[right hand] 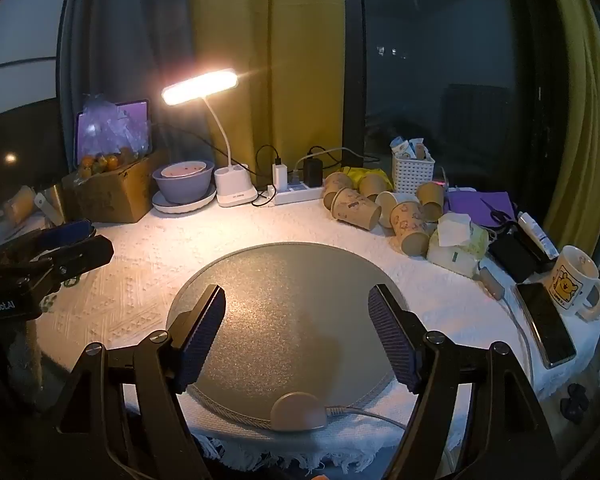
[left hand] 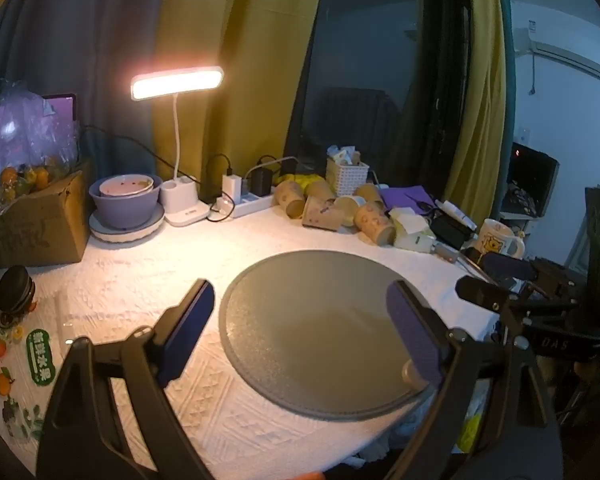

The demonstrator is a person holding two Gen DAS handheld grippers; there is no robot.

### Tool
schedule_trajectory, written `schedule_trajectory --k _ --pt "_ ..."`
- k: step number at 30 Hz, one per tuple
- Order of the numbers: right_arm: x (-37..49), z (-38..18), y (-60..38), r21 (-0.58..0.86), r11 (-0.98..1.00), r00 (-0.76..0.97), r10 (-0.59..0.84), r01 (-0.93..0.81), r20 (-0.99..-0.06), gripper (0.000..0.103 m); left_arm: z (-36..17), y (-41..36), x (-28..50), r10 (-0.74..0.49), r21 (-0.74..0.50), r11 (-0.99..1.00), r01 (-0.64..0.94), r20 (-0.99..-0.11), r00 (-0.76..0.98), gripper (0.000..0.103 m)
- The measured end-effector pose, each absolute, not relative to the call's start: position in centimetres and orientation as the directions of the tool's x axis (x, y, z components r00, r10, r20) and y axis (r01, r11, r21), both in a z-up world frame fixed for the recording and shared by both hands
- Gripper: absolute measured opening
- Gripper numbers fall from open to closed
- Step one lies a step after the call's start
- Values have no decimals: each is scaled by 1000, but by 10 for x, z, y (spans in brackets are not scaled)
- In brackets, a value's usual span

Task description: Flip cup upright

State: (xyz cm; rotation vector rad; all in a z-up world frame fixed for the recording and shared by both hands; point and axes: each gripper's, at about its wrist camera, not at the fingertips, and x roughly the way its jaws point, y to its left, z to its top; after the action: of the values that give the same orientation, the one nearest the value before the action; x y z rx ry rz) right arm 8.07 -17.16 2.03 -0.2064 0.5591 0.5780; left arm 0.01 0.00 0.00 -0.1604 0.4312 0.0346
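Observation:
Several brown paper cups (left hand: 320, 212) lie on their sides in a heap at the back of the white table; they also show in the right wrist view (right hand: 358, 208). A round grey mat (left hand: 320, 332) lies in front of me, bare, also seen in the right wrist view (right hand: 292, 320). My left gripper (left hand: 300, 328) is open and empty above the mat's near part. My right gripper (right hand: 296, 332) is open and empty above the mat too. The right gripper also shows at the right edge of the left wrist view (left hand: 496, 280). The cups are far from both grippers.
A lit desk lamp (right hand: 200, 84), stacked bowls (right hand: 184, 184), a cardboard box of fruit (right hand: 116, 188), a power strip (right hand: 296, 194) and a white basket (right hand: 412, 172) line the back. A mug (right hand: 576, 284), a phone (right hand: 544, 324) and tissues (right hand: 456, 240) sit at right.

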Motion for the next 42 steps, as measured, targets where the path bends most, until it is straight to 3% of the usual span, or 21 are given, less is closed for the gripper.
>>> schedule_trajectory --k 42 --pt "80 20 -170 -36 822 696 457 -568 -554 77 1 -10 -3 -2 -151 986 -65 -409 912 89"
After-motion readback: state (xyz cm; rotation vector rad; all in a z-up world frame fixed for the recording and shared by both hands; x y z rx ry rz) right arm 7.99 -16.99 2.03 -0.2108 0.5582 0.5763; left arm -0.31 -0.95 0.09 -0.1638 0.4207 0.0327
